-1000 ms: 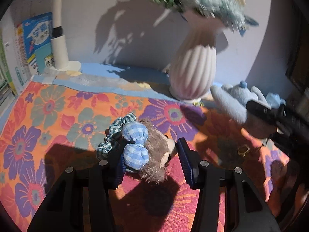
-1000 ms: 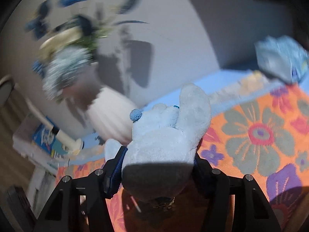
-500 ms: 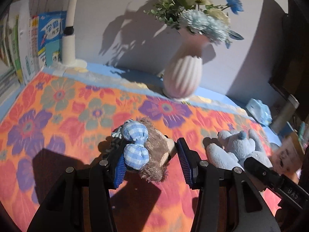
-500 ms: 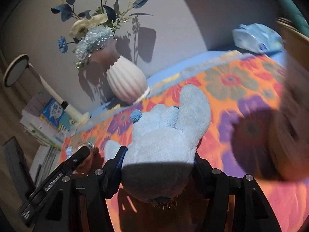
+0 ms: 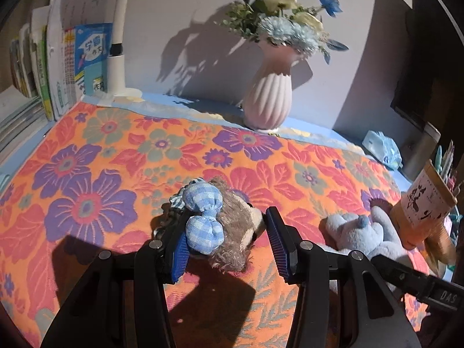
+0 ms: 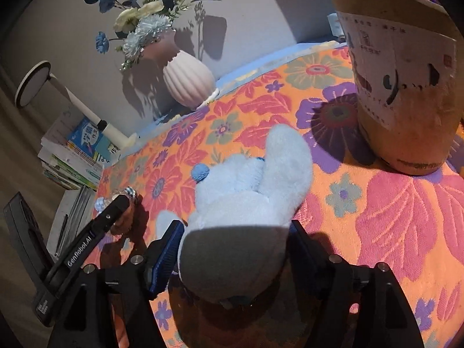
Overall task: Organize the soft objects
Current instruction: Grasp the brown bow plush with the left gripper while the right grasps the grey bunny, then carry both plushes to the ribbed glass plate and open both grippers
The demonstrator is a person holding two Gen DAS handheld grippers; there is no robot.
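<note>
Left gripper (image 5: 226,242) loosely straddles brown plush (image 5: 237,229); right gripper (image 6: 232,249) seemingly clamps blue plush (image 6: 249,200).

**Cloth, plush, plastic, card**

Under both tools lies a woven floral orange tablecloth (image 5: 290,171), matt and nubbly. Between the left tool's (image 5: 229,246) ribbed blue pads sits a shaggy brown plush toy (image 5: 237,229) with a checked blue cloth bow (image 5: 203,217). The right tool (image 6: 232,249), matt black plastic with metal screws, flanks a smooth-piled pale blue plush toy (image 6: 255,191). Ahead: a ribbed pink matt vase (image 5: 268,98) and a scuffed tan cardboard pen holder (image 6: 406,87).
</note>
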